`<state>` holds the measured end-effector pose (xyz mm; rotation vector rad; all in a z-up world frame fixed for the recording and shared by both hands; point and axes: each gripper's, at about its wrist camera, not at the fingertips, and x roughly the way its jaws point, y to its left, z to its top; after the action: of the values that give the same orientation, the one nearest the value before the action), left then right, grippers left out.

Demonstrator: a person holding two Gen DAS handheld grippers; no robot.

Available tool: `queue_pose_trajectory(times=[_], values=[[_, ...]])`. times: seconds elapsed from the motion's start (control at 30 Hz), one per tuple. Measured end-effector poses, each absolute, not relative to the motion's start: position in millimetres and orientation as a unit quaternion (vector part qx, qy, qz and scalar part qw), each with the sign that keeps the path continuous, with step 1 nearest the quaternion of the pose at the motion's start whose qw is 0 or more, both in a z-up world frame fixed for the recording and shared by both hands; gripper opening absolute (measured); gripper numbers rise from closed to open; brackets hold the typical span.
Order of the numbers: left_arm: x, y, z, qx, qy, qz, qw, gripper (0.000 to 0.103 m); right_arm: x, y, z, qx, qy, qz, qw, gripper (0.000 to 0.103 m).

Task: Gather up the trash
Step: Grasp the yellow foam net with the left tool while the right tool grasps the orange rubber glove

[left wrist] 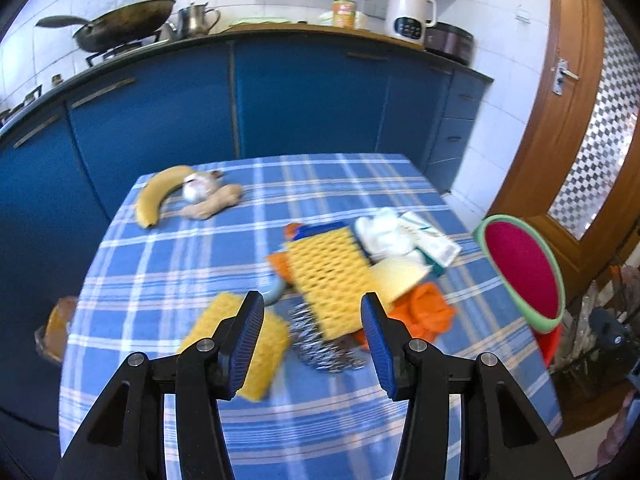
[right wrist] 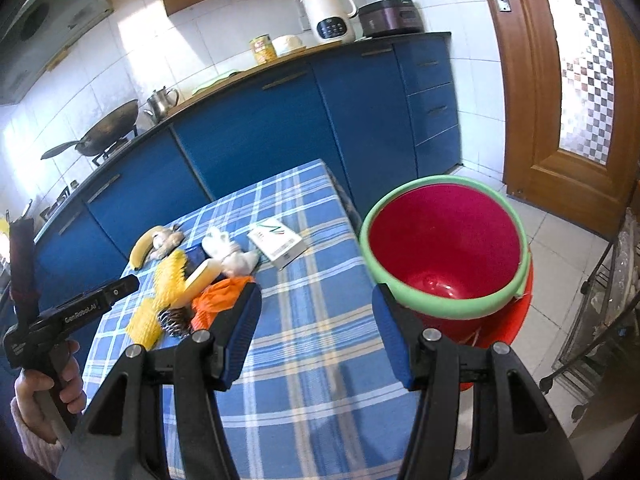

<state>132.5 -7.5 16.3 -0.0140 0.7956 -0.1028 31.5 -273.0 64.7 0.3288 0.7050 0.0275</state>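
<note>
trash [left wrist: 340,276] lies heaped mid-table, straight ahead of the left gripper [left wrist: 312,336], its yellow mesh sheet [left wrist: 332,276] running lengthwise away from it. right gripper [right wrist: 316,332] sits nearer the red bucket [right wrist: 440,292]. both stand half-open, empty.

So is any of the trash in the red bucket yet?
Not yet. The red bucket looks empty. Both the left gripper and the right gripper are open, holding nothing. The tissues, small box and orange wrapper still lie on the table.
</note>
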Motion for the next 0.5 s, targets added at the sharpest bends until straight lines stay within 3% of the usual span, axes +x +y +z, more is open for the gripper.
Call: queue_pose_trajectory(times=[0.5], values=[[154.7, 47.1, -42.6, -0.028, 0.459, -0.026, 0.887, 0.053, 51.5, -240.8, 39.1, 0.152, 0.382, 0.022, 0.911, 0.059]])
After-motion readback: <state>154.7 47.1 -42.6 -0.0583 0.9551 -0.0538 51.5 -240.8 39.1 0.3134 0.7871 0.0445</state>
